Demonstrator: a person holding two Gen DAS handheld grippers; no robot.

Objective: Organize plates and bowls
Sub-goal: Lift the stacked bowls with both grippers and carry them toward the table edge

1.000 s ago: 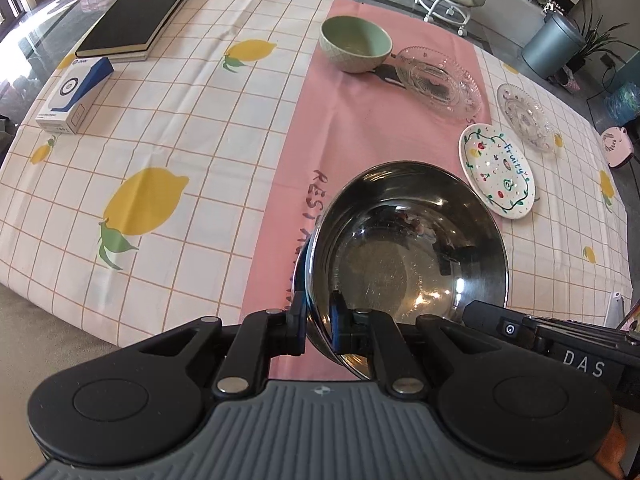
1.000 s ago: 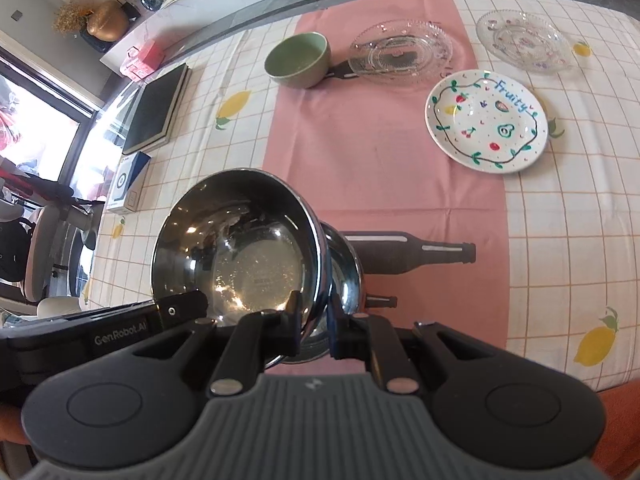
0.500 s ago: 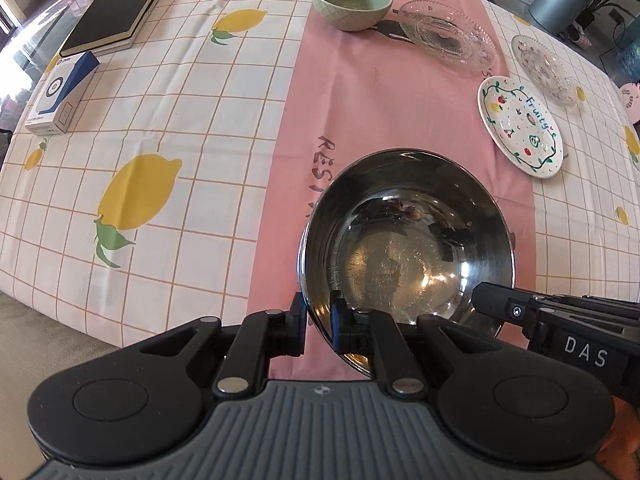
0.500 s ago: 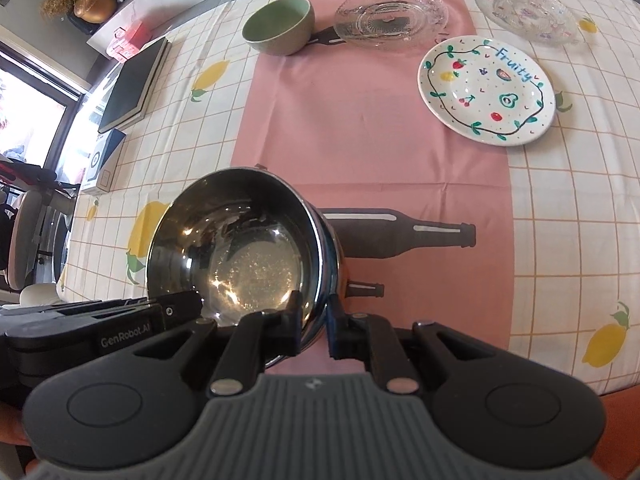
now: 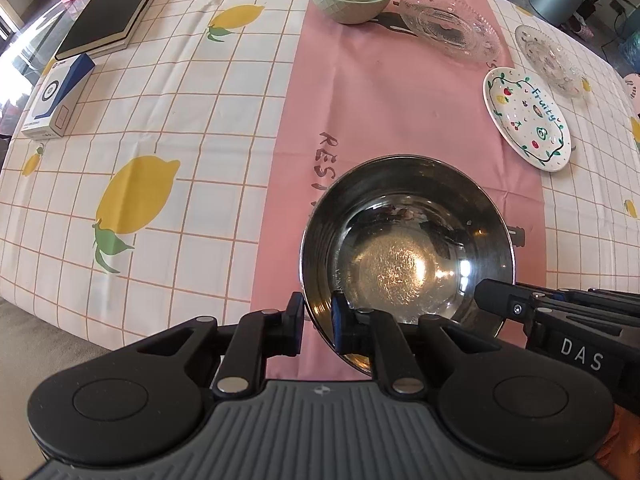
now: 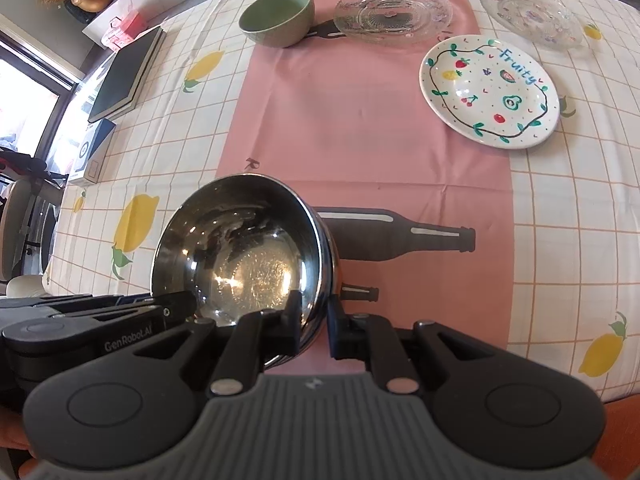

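Left wrist: your left gripper (image 5: 316,322) pinches the near rim of the steel bowl (image 5: 404,256), one pad inside, one outside. Over the last second the bowl has come lower toward the pink runner (image 5: 360,112), so you look to be in the set-down step. The bowl is round with no long axis; its mouth faces up.

Right wrist: your right gripper (image 6: 314,326) clamps the opposite rim, with the bowl (image 6: 244,256) just beside the bottle print (image 6: 400,236). The green bowl (image 6: 276,16) and the Fruity plate (image 6: 488,90) sit well apart, untouched.
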